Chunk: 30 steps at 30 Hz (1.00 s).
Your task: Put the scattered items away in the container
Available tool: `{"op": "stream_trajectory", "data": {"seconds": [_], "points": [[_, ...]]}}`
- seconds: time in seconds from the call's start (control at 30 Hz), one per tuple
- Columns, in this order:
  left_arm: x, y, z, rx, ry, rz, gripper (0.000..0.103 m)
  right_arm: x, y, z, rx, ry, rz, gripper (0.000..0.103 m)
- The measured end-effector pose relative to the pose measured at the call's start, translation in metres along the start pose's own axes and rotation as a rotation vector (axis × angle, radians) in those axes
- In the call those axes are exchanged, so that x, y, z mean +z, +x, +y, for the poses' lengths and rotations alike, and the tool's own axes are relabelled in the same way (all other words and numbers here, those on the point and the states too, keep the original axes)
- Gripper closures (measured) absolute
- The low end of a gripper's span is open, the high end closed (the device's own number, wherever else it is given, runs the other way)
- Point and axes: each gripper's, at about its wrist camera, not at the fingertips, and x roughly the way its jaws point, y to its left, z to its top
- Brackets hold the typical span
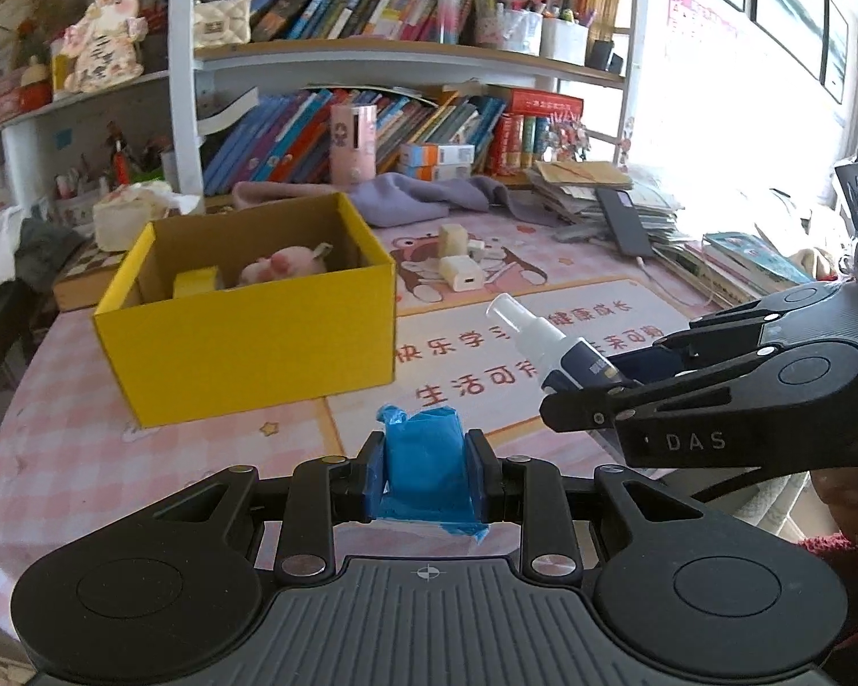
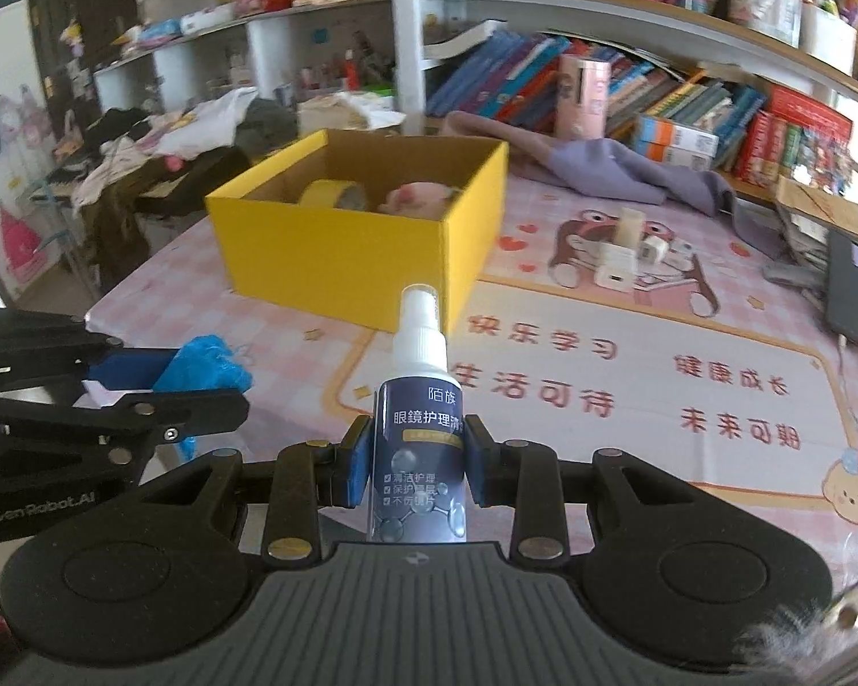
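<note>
Yellow box [image 1: 246, 337] lies ahead-left of both claws; left claw [image 1: 427, 477], nearer, clamps a blue wad [image 1: 426, 457]; right claw [image 2: 417, 466] clamps an upright bottle [image 2: 417, 434].

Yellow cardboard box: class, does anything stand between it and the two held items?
Nothing visible does. Bare pink tablecloth lies between the yellow cardboard box, the white spray bottle and the crumpled blue wad.
</note>
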Motion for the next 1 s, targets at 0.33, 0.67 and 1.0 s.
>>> {"op": "stream_trajectory", "data": {"seconds": [0.33, 0.67, 1.0], "points": [[-0.012, -0.019, 0.024, 0.043, -0.055, -0.020, 0.076, 0.010, 0.008, 0.030, 0.041, -0.063, 0.005, 0.072], [-0.008, -0.027, 0.051, 0.124, -0.133, -0.063, 0.076, 0.035, 0.018, 0.053, 0.097, -0.167, -0.031, 0.072], [0.042, -0.010, 0.088, 0.186, -0.144, -0.151, 0.076, 0.102, 0.039, 0.039, 0.137, -0.169, -0.146, 0.072]]}}
